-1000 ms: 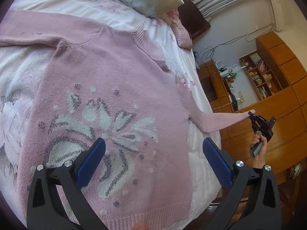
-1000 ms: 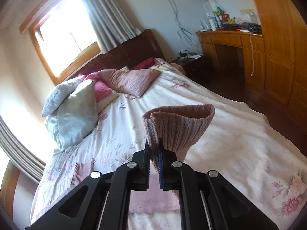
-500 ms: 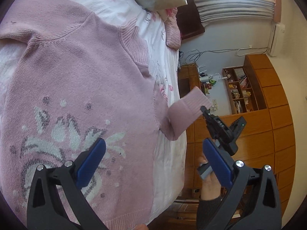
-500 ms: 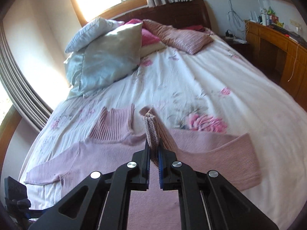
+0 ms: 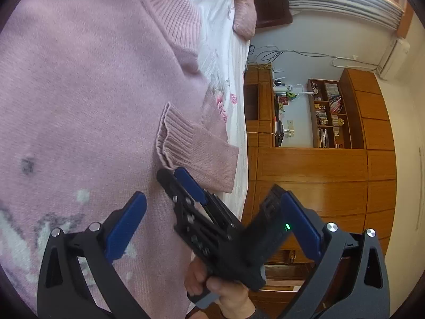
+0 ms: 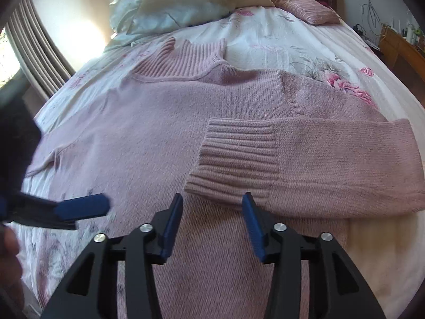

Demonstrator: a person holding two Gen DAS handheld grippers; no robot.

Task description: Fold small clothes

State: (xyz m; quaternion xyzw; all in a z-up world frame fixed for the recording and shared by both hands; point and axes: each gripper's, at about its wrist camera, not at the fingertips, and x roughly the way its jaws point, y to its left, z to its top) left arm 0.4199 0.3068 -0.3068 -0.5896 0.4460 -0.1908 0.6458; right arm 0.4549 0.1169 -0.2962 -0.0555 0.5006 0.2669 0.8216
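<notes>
Sleeve folded in, right claw let go

Sweater (image 6: 148, 122) lies flat, front up, across the bed (image 6: 292, 45), its ribbed collar (image 6: 183, 61) pointing toward the pillows (image 6: 172, 5) at the head end. Half a second ago your right gripper (image 6: 212, 212) was pinched shut on the cuff (image 6: 236, 159) and carrying it in over the body; now the jaws stand apart with nothing between them, and the cuff rests on the chest just ahead of the fingertips. The sleeve (image 6: 345, 167) doubles back from the right-hand edge of the bed, where its fold sits close to the mattress side, and lies across the body roughly level. So you have finished the first sleeve fold and released it.

Your left gripper (image 5: 212, 226) is spread wide and holds nothing; it hangs over the lower front of the sweater, near the pale knitted pattern (image 5: 16, 228). In its view the right gripper crosses between its fingers, so the two tools are close together; mind that they do not knock as you separate.

The other sleeve (image 6: 53, 156) still runs out flat toward the far edge of the bed. I judge that it is your next piece: take its cuff with the left gripper and bring it in the same way. The cuff just laid down puckers a little in the left view and may want smoothing.
</notes>
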